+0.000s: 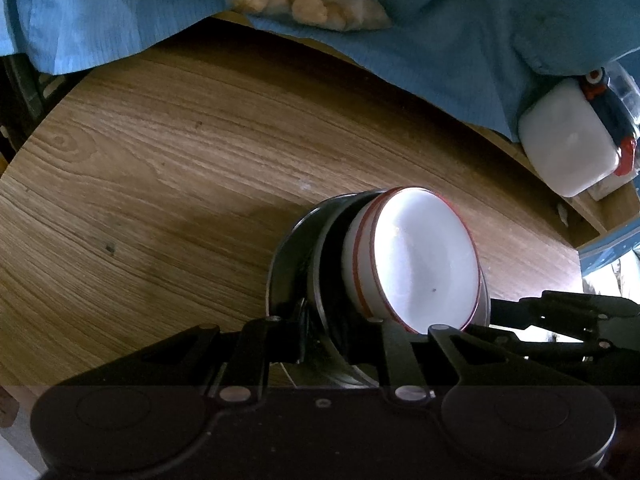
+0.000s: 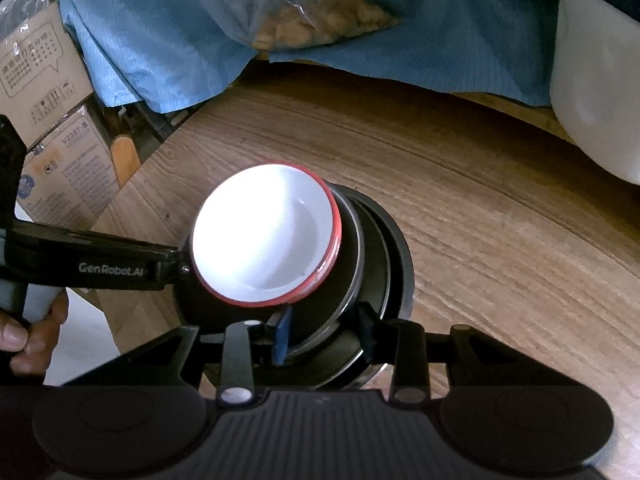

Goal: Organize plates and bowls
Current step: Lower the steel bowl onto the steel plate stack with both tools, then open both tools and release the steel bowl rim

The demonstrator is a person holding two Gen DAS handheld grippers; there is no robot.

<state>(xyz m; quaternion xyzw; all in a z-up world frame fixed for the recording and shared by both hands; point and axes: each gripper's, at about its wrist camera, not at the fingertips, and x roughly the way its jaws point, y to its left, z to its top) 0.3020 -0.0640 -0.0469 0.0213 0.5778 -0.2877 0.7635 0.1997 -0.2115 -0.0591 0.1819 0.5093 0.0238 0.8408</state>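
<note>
A stack of white red-rimmed bowls point(image 2: 266, 240) nested in dark bowls point(image 2: 384, 264) is seen on the wooden table point(image 2: 500, 220), nearer its left edge than its cloth-covered far edge. The right gripper point(image 2: 326, 338) is set narrowly astride the dark rims, contact unclear. The left gripper point(image 1: 344, 332) is narrowly parted around the stack's rims; a grip cannot be told.

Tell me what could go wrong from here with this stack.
1. The white bowl sits loose atop the dark dishes; any tilt may slide it off.
2. The left tongs and right tongs straddle different rims; uneven pulls could split the stack.
3. The table edge is close on the left.
</note>
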